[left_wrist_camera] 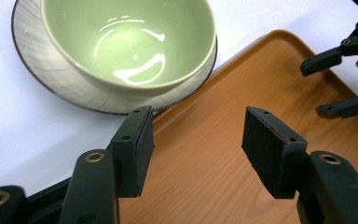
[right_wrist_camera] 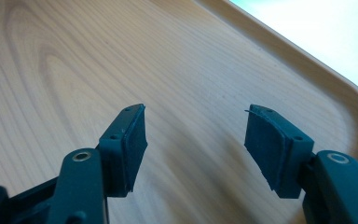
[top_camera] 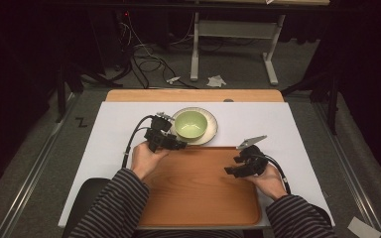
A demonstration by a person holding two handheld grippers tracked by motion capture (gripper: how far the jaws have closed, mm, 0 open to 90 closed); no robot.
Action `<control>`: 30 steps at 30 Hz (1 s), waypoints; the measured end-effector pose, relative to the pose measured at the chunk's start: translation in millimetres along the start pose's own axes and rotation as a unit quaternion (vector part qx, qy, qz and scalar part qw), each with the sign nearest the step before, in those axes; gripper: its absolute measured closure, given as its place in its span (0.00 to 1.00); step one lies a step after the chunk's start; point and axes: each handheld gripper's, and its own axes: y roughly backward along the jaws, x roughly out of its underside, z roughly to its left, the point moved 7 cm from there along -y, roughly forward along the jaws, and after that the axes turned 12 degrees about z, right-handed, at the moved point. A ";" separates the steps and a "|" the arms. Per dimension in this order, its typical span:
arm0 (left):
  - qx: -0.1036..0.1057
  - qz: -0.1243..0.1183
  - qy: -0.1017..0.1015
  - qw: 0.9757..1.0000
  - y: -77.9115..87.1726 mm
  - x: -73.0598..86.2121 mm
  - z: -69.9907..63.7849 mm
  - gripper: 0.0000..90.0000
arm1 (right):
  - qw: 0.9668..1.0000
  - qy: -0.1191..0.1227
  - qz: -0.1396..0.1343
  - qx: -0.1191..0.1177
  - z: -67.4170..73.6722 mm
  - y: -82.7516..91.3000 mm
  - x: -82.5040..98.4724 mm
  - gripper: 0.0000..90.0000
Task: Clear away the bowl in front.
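High view: green bowl (top_camera: 191, 124) on plate (top_camera: 211, 133) sits off the bare wooden tray (top_camera: 198, 198); left gripper (top_camera: 178, 145) and right gripper (top_camera: 229, 171) both empty, jaws apart.

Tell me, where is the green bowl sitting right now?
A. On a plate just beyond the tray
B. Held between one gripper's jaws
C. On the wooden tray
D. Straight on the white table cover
A: the green bowl sits on a plate on the white cover, just past the far edge of the wooden tray, and neither open gripper holds it.
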 end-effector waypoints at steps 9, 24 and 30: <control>-0.003 0.005 -0.003 1.000 -6.8 -8.3 -8.8 0.49 | 1.000 0.000 -0.003 0.002 -0.7 1.1 0.0 0.45; -0.016 0.016 -0.009 1.000 -15.3 -35.0 -16.5 0.46 | 1.000 0.001 -0.005 0.000 -1.2 1.0 -0.2 0.45; -0.029 0.025 -0.018 0.999 -20.8 -42.9 -15.0 0.46 | 1.000 0.000 -0.005 0.000 -0.9 1.8 -0.1 0.45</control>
